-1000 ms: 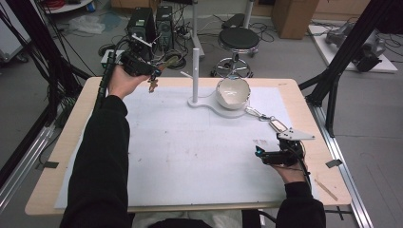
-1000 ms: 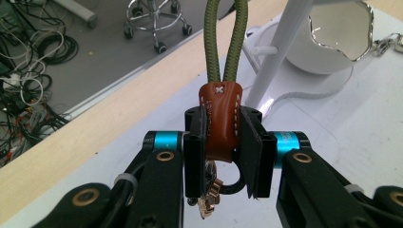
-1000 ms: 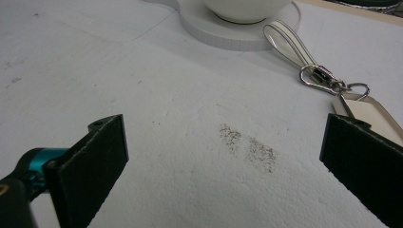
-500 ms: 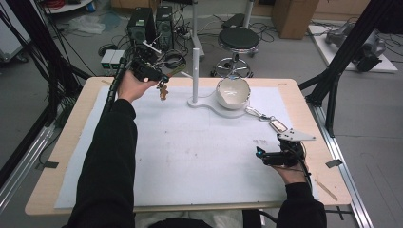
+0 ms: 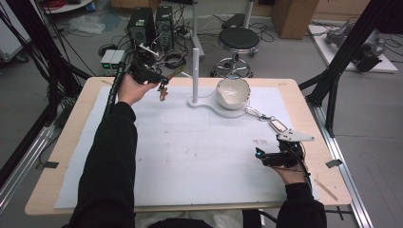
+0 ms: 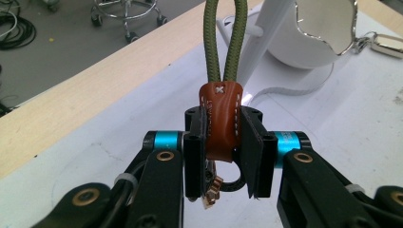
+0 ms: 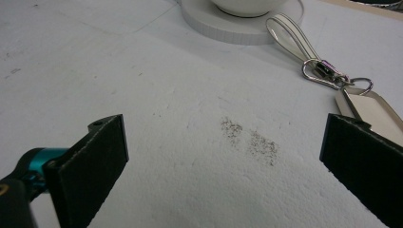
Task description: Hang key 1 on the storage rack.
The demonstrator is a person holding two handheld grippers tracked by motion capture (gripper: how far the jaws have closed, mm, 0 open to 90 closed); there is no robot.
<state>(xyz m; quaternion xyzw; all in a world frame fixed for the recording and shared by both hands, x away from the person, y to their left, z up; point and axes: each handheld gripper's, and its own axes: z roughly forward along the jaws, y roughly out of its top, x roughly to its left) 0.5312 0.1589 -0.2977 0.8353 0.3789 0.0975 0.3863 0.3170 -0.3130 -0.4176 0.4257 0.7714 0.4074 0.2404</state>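
Note:
My left gripper hovers over the table's far left, shut on a keychain. In the left gripper view its pads pinch the brown leather tab, and the green cord loop points toward the white post. That post stands on a white base beside a white bowl. A second keychain with a white strap, clasp and tag lies on the mat right of the base. My right gripper rests near the mat's right side, open, nothing between its pads.
A white mat covers most of the wooden table. The white strap keychain and its tag lie just ahead of my right gripper. A smudge marks the mat. Behind the table are a stool and cables.
My left hand has carried the brown keychain rightward and slightly lower, closer to the white post. The right hand and its gripper have stayed where they were.

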